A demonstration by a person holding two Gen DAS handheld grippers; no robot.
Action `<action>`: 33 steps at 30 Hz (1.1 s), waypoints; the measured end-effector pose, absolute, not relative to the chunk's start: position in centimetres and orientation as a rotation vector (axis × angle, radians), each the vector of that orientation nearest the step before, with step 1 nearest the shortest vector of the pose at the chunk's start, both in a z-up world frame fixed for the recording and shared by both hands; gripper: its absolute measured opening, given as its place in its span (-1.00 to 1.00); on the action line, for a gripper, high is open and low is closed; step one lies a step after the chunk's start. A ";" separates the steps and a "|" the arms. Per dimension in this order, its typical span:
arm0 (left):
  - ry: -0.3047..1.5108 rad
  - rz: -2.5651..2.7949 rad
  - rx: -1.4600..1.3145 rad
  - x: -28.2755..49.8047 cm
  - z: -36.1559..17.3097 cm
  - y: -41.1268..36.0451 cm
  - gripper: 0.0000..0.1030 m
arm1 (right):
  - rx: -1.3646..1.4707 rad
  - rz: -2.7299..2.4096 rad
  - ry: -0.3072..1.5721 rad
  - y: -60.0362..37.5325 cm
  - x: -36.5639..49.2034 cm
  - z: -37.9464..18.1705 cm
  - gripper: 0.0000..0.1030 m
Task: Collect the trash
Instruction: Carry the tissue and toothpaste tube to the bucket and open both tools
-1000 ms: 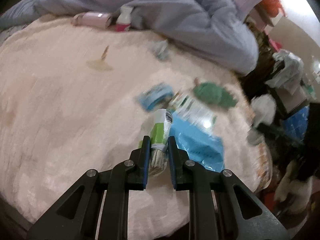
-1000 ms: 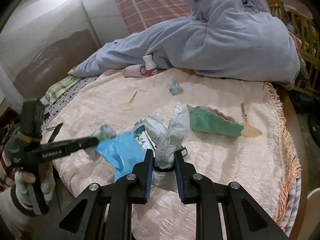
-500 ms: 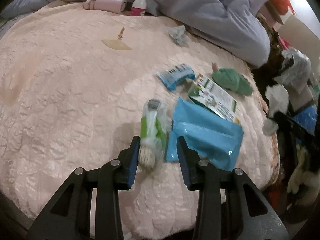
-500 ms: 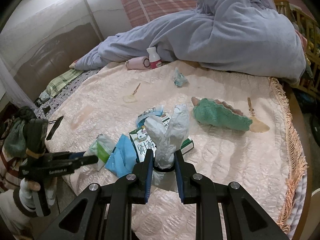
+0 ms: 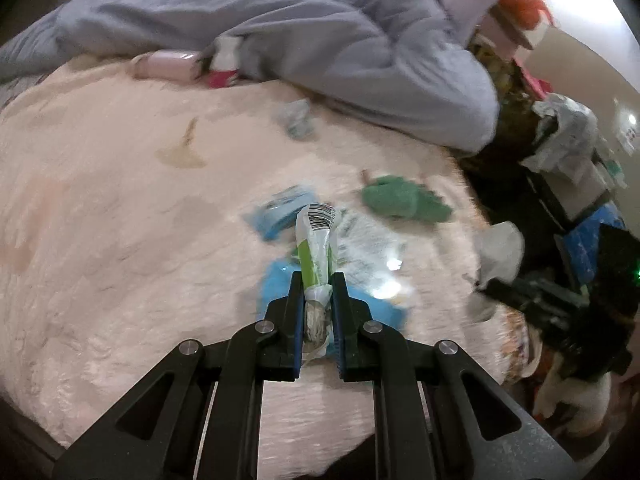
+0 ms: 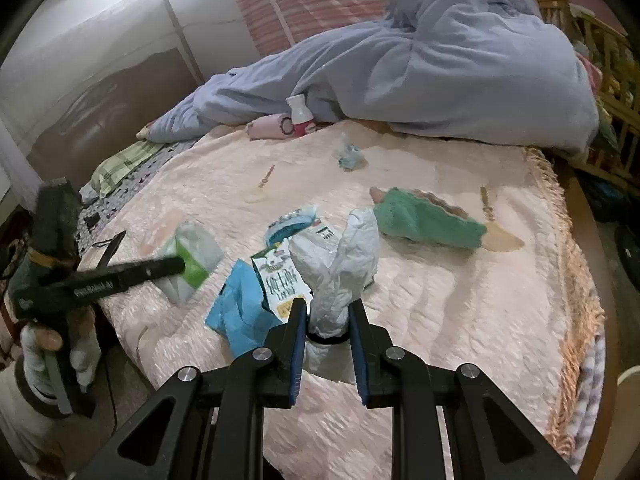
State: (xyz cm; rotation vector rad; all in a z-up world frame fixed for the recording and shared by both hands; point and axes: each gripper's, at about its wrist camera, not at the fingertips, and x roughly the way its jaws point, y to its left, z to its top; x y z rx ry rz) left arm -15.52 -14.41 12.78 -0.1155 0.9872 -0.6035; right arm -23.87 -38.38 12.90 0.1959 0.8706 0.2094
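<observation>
Green-and-white crinkly plastic wrapper (image 5: 316, 248) is pinched tight in the left gripper (image 5: 317, 280), whose jaws just closed on it, held a bit above the pink quilted bedspread (image 5: 100, 240). Right gripper (image 6: 327, 312) is clamped on a crumpled white plastic bag (image 6: 340, 264), with a blue foil pouch (image 6: 240, 308) and printed carton (image 6: 280, 280) lying just beside it.

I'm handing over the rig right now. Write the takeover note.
Left gripper: has just been closing, now shut on the green-and-white crumpled plastic wrapper, lifted off the pink quilted bedspread.
Right gripper: shut on the white crumpled plastic bag.
Left to collect: blue flat pouch, printed white carton, blue-and-white packet, small crumpled bluish wrapper.
</observation>
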 end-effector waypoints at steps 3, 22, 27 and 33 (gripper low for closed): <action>0.982 -0.645 -0.092 -16.1 13.2 -17.1 -0.81 | 0.204 0.194 0.865 -39.3 -24.7 13.0 -0.62; 0.916 -0.847 0.185 -22.7 13.9 -34.3 -0.81 | 0.286 -0.017 0.833 -49.5 -32.5 13.0 -0.62; 0.910 -0.913 0.228 -24.7 13.9 -38.3 -0.81 | 0.310 -0.090 0.831 -52.7 -35.4 12.7 -0.62; 0.921 -0.991 0.268 -27.0 13.5 -42.8 -0.81 | 0.348 -0.183 0.819 -56.7 -39.1 12.7 -0.62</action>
